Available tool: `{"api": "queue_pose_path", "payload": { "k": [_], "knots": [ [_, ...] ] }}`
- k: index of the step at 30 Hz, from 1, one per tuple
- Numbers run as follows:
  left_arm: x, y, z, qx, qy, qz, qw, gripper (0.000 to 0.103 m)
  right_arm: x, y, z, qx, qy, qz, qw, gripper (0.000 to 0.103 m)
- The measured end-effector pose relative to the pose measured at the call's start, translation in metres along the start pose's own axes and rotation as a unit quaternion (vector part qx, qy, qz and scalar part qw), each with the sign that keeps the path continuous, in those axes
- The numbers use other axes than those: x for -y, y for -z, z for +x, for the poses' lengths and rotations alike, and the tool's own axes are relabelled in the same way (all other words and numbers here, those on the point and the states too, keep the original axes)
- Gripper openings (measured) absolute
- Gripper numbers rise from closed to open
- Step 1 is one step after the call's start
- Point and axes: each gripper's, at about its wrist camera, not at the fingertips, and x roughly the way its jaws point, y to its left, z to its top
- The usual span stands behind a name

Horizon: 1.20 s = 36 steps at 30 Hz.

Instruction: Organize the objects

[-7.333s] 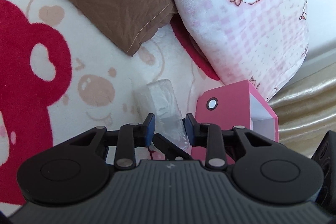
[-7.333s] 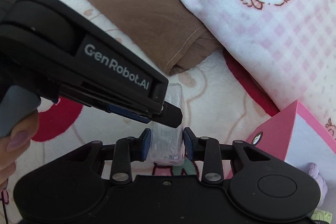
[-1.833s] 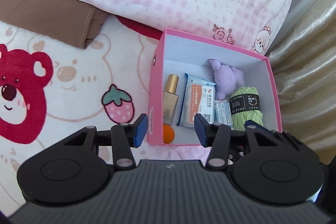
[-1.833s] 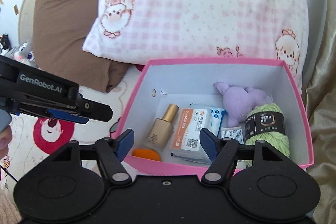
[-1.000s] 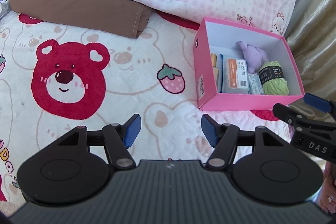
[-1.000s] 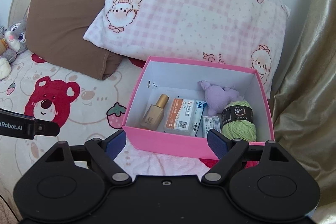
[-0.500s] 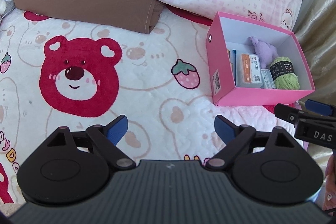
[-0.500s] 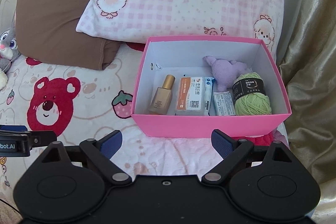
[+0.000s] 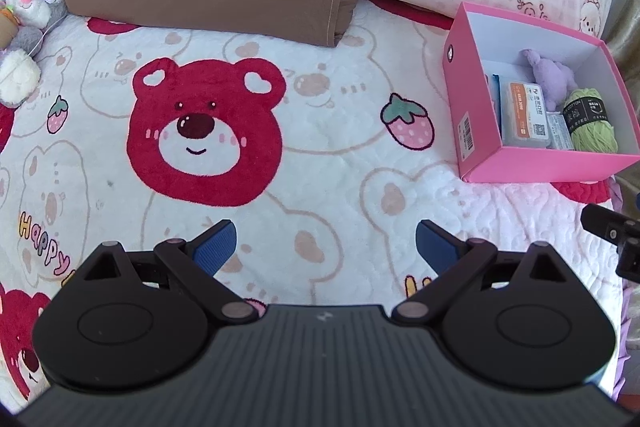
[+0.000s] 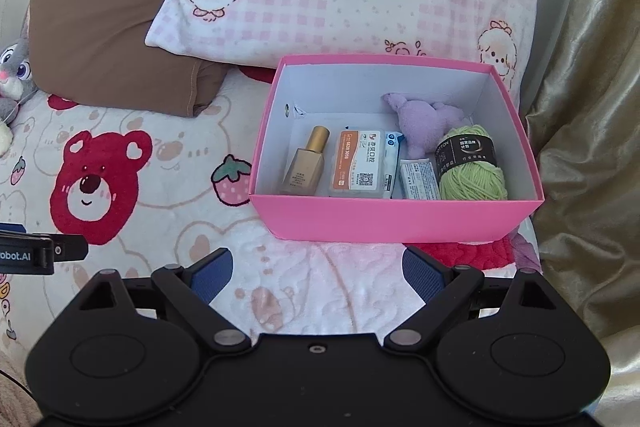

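While empty, fingers (image 10: 420, 273) short of pink box (image 10: 396, 223)

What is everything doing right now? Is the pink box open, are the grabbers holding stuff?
Pink cardboard box: open, no lid, standing on the blanket.
Gold-capped foundation bottle: lying flat in the box.
Orange-and-white tissue pack: lying flat in the box.
Purple plush toy: lying against the back wall.
Green yarn ball: wrapped in its black label band.
Left gripper: open, empty.
Right gripper: open, empty.
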Motion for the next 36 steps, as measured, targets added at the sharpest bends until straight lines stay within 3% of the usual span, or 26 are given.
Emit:
{"api": "queue_pose_path", "payload": {
  "k": [10, 14, 36],
  "knots": [
    [0.001, 0.005, -0.018, 0.007, -0.025, 0.037, 0.9990, 0.097, 0.001, 0.013, -0.008, 0.000, 0.006, -0.032, 0.999, 0.094],
    [0.003, 0.007, -0.023, 0.017, -0.038, 0.047, 0.9980, 0.097, 0.006, 0.014, -0.010, -0.002, 0.000, -0.016, 1.000, 0.094],
    [0.013, 0.014, -0.020, 0.010, -0.019, 0.057, 0.9981, 0.097, 0.007, 0.016, -0.021, -0.001, -0.002, -0.012, 1.000, 0.094]
  ]
}}
